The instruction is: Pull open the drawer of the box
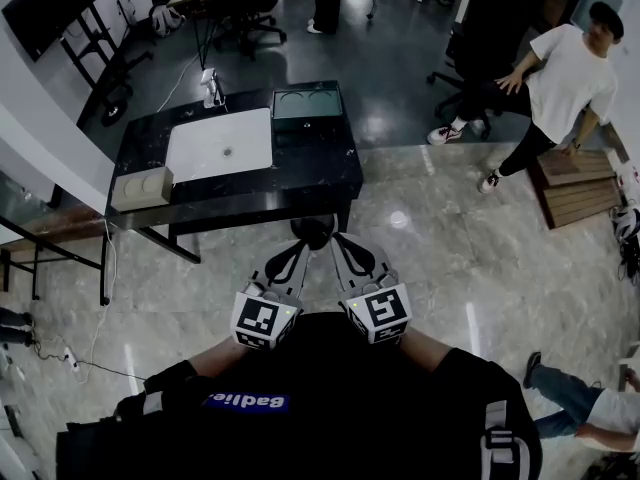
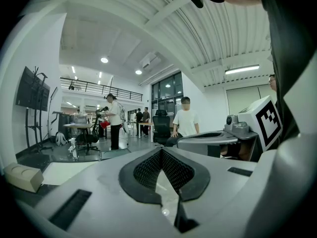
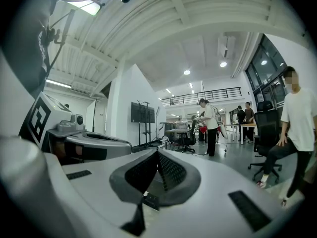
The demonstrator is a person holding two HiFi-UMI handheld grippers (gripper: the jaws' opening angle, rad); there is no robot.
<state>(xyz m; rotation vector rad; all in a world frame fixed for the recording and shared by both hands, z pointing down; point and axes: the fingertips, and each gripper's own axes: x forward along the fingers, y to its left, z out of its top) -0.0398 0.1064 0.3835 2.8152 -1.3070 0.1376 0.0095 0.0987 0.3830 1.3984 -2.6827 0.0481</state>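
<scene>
The beige box (image 1: 141, 188) sits at the near left corner of the black table (image 1: 320, 168); its drawer is not discernible from here. The left gripper view catches the box (image 2: 22, 176) low at the left edge. Both grippers are held close to my chest, well short of the table. My left gripper (image 1: 296, 251) and right gripper (image 1: 340, 248) point forward side by side with their tips almost meeting. The left gripper's (image 2: 162, 152) jaws are shut on nothing, and the right gripper's (image 3: 157, 152) jaws are likewise shut and empty.
On the table lie a white board (image 1: 220, 144), a dark tray (image 1: 307, 103) and a small white bottle (image 1: 210, 86). A person in a white shirt (image 1: 565, 73) stands at the right beside wooden steps (image 1: 580, 183). Cables (image 1: 70, 358) trail over the floor at the left.
</scene>
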